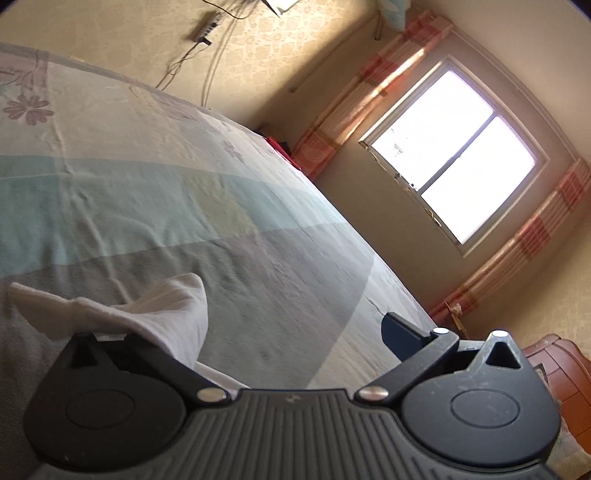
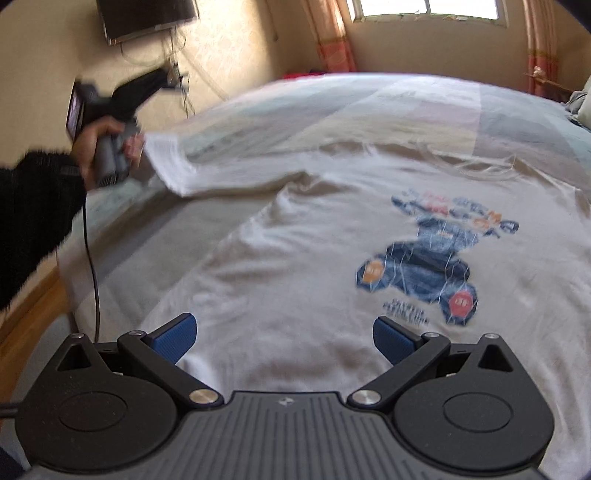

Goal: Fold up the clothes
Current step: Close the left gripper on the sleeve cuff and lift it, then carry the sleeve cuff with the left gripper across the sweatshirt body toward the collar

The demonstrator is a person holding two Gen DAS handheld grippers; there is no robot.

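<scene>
White cloth [image 1: 155, 317] at lower left hid the left gripper's [image 1: 258, 343] near finger. In the right wrist view, the shirt's printed text [image 2: 406, 314] was blurred beyond reading; frame edges cropped the shirt [image 2: 295, 258].

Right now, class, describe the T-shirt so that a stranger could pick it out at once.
Start at the bed, which fills the room below the window. The T-shirt lies spread across its near end. It is the only white cloth with a blue print on it, unlike the pastel patchwork sheet beneath.
</scene>
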